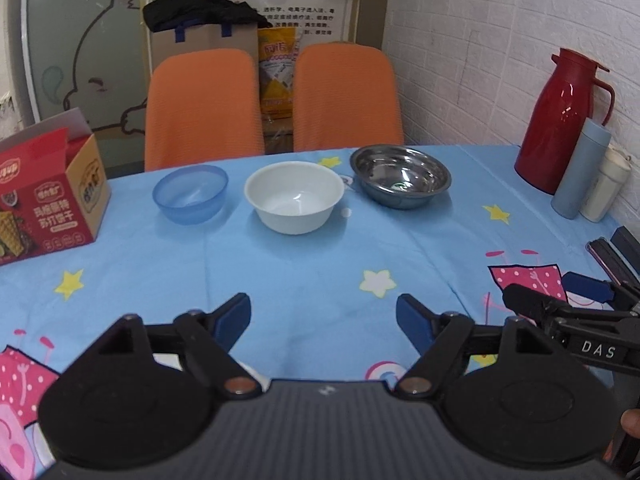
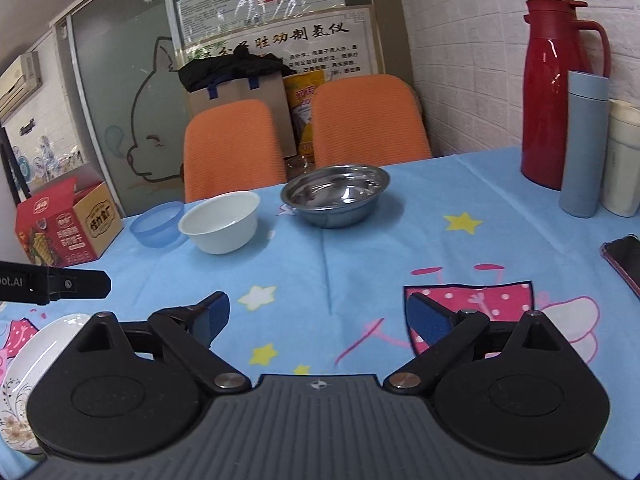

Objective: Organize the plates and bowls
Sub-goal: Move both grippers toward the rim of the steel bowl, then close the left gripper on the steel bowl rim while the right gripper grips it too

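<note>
Three bowls stand in a row near the table's far edge: a blue plastic bowl (image 1: 190,193) (image 2: 158,225), a white bowl (image 1: 294,197) (image 2: 220,222) and a steel bowl (image 1: 401,175) (image 2: 335,194). My left gripper (image 1: 323,322) hangs open over bare cloth well short of the white bowl, with nothing between its fingers. My right gripper (image 2: 318,320) is open too, empty, in front of the steel bowl; it also shows in the left wrist view at the right edge (image 1: 560,292). A white patterned plate (image 2: 28,376) lies near the front left, partly hidden by the gripper body.
A red snack box (image 1: 48,196) stands at the table's left. A red thermos jug (image 1: 564,120), a blue flask (image 1: 580,170) and a cream cup (image 1: 606,186) stand by the right wall. A phone (image 2: 626,260) lies at the right. Two orange chairs (image 1: 276,100) face the far edge.
</note>
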Available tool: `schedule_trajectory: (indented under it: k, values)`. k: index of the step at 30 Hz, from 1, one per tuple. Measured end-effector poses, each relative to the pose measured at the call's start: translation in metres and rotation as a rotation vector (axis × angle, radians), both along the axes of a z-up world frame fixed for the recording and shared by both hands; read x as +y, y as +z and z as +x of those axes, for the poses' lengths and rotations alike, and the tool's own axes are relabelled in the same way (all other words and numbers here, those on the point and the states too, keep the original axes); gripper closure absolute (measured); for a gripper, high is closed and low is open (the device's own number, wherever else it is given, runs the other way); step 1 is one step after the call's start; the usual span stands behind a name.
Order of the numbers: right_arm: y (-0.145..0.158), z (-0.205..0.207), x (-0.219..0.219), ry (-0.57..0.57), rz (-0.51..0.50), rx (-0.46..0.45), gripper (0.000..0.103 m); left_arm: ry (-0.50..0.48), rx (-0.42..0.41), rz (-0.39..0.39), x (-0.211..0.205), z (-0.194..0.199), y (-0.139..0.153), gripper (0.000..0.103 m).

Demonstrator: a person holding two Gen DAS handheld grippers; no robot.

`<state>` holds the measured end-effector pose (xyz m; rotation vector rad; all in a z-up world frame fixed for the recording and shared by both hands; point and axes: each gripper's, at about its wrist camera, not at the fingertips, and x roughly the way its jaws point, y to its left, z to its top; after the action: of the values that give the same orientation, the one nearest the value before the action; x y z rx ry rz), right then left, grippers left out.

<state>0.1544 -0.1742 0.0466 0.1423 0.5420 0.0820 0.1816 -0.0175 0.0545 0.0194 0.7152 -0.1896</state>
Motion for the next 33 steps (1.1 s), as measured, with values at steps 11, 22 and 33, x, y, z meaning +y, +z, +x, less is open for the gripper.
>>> schedule_trajectory:
  k: [11,22,33]
  values:
    - [0.030,0.096,-0.033,0.001,-0.018,-0.088,0.000,0.025,-0.024,0.023,-0.029,0.081,0.018,0.022]
    - [0.017,0.223,-0.047,0.017,-0.030,-0.013,0.000,0.037,-0.053,-0.038,-0.040,0.208,0.033,0.009]
    - [-0.016,0.237,-0.071,-0.020,0.039,0.142,0.000,-0.045,0.203,-0.050,-0.070,0.315,-0.042,0.009]
